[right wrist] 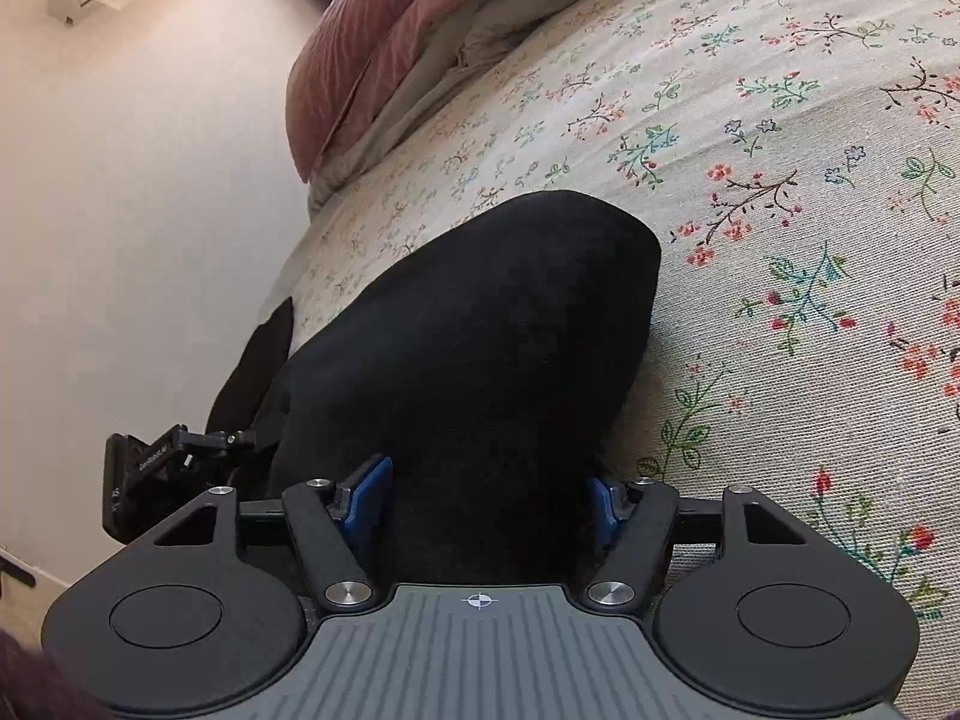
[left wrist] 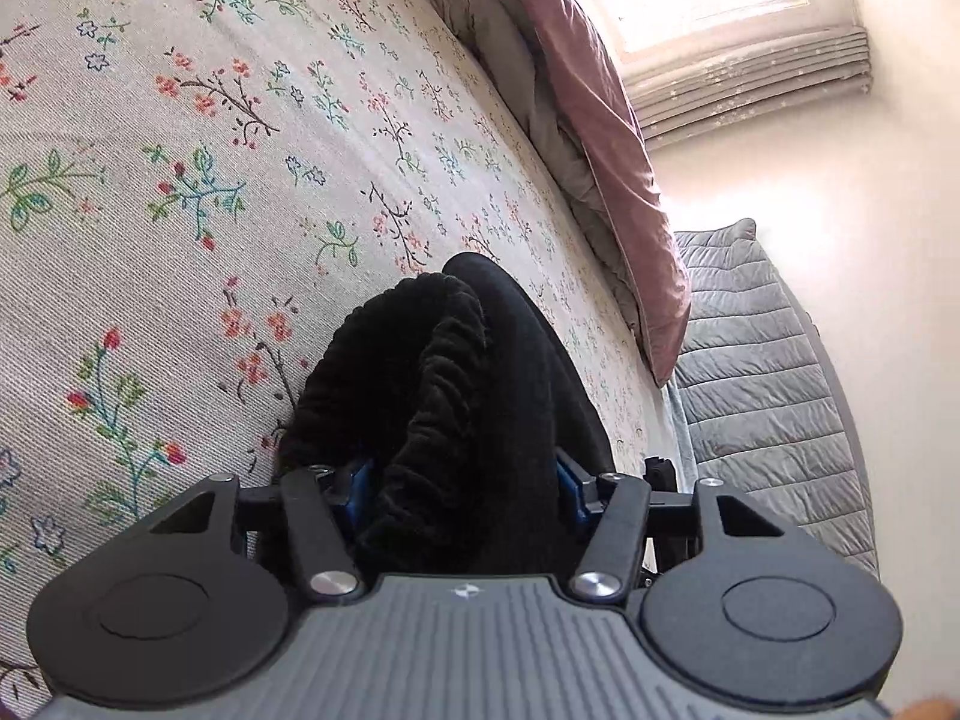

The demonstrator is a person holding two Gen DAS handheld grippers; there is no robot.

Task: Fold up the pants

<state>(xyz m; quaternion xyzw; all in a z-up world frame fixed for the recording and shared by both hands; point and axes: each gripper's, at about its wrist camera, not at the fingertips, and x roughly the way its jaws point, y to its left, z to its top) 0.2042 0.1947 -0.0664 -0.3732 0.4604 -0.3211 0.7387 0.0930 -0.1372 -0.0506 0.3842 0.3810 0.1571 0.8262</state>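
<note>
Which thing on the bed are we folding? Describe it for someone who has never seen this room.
Find the bed with the flowered cover. The pants lie on it, with both grippers clamped on them. They are the only black cloth; the pink pillow sits at the far end.

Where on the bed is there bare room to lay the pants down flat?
The floral bedspread lies bare from the black pants out to the pillows in the left view, and beside the pants in the right view. It is crowded at the pink pillows and where both tongs grip cloth.
</note>
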